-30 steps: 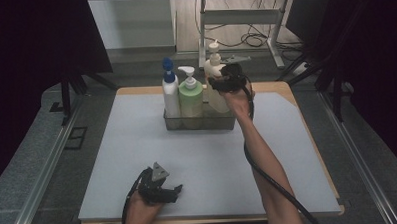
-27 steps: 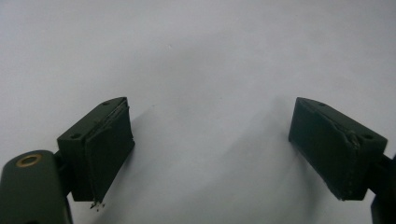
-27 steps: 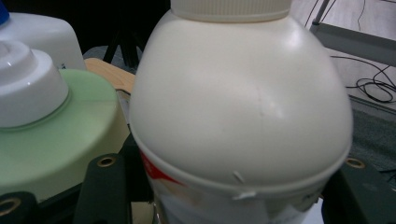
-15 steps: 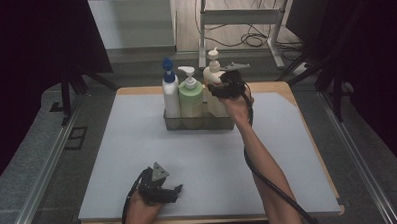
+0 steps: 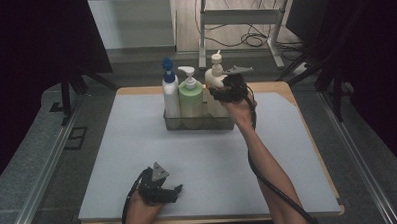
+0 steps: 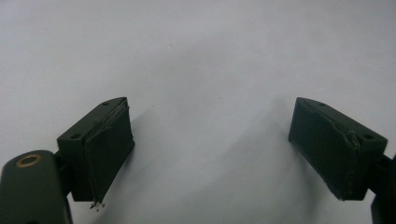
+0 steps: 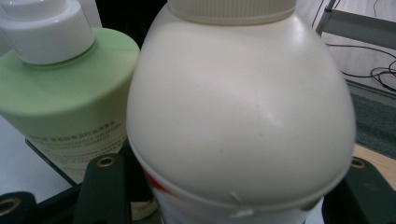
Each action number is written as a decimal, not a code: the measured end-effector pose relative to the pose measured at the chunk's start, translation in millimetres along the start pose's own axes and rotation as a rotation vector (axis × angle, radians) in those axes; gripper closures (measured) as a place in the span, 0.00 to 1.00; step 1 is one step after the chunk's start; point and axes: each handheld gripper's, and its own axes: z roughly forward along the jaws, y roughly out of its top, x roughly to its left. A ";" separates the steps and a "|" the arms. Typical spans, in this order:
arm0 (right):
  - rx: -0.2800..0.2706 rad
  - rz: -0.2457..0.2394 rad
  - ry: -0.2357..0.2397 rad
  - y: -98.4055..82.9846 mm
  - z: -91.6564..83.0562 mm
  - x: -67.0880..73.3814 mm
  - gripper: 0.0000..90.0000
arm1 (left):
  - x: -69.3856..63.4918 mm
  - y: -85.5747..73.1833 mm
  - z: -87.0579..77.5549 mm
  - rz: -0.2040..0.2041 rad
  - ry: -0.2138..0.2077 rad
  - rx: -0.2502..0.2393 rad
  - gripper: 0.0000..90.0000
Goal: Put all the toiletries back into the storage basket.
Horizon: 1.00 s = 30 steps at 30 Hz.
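From the high view, the right gripper (image 5: 224, 89) is at the far end of the table (image 5: 137, 144), its jaws clasping a cream bottle (image 5: 214, 80) that stands at the right end of a clear tray (image 5: 199, 123). Beside it in the same tray stand a green bottle (image 5: 191, 99) in the middle and a white bottle with a blue cap (image 5: 170, 93) at the left. The bottle's cream pump top shows above the gripper here.

The right gripper view brings what the high view cannot: the cream bottle's rounded shoulder up close between the two black jaws, a red band low on its body, and the green bottle (image 7: 60, 98) touching it on one side, with small print on its label.

The left gripper (image 5: 165, 189) rests near the table's front edge. The left gripper view shows its jaws spread wide with bare table (image 6: 205, 60) between them, nothing held
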 end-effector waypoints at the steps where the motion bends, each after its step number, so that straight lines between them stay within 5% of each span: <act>1: 0.004 0.004 0.000 -0.9 -0.7 0.0 0.44 | 0.3 0.1 0.0 0.004 0.000 0.000 0.14; 30: 0.077 0.035 -0.007 -35.0 8.2 -6.2 0.44 | 0.3 0.1 -0.1 0.004 0.000 0.001 0.14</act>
